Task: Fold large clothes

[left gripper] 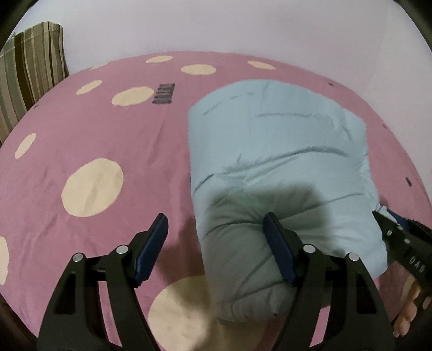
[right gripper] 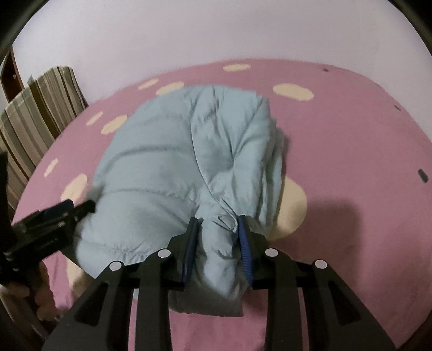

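Observation:
A light blue puffer jacket [left gripper: 275, 151] lies bundled and folded on a pink bed cover [left gripper: 108, 140] with cream dots. My left gripper [left gripper: 216, 220] hangs open over the jacket's near left edge, one finger above the cover and the other above the jacket, pressing nothing. In the right wrist view my right gripper [right gripper: 217, 220] is shut on a bunched fold at the near end of the jacket [right gripper: 167, 151], the fabric filling the gap between its blue pads. The left gripper [right gripper: 62, 216] shows at the jacket's left side there. The right gripper [left gripper: 399, 235] shows at the jacket's right edge.
A striped cushion [left gripper: 29, 73] stands at the bed's far left against a pale wall [left gripper: 216, 24]. The pink cover [right gripper: 351, 151] spreads wide on both sides of the jacket. A person's hand [left gripper: 410, 305] holds the right gripper's handle.

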The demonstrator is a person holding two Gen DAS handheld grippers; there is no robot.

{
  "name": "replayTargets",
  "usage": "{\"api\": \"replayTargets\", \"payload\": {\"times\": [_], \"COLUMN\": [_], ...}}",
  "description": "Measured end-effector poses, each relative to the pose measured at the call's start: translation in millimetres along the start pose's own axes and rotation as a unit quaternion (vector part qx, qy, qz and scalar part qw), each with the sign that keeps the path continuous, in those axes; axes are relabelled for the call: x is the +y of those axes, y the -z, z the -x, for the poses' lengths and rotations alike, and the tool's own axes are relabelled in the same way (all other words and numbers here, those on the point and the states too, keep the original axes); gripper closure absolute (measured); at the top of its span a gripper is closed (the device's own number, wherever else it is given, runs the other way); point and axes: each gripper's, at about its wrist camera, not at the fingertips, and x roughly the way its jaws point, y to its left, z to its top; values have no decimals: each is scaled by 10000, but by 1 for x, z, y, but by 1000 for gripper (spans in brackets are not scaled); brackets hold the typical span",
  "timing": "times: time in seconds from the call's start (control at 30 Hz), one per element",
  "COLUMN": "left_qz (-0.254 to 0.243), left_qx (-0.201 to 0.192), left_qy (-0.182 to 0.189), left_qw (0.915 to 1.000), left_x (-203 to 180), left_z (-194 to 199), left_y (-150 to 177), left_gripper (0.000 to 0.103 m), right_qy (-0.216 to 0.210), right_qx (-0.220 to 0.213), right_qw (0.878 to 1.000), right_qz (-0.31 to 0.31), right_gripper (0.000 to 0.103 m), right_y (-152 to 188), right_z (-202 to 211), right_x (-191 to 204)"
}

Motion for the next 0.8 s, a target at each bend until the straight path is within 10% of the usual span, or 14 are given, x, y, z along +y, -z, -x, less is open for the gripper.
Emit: {"api": "replayTargets", "payload": {"times": [0.8], "left_qz": [59], "left_qx": [251], "left_qy": [79], "left_qw": [9996], "left_x": [0], "left_z": [-29], "left_y": [6], "left_gripper": [25], "right_qy": [-24], "right_qx": [200], "right_qw": [9998], "right_qz": [-64], "right_gripper": [72], "right_y": [7], "right_z": [-32], "right_x": [-7]}}
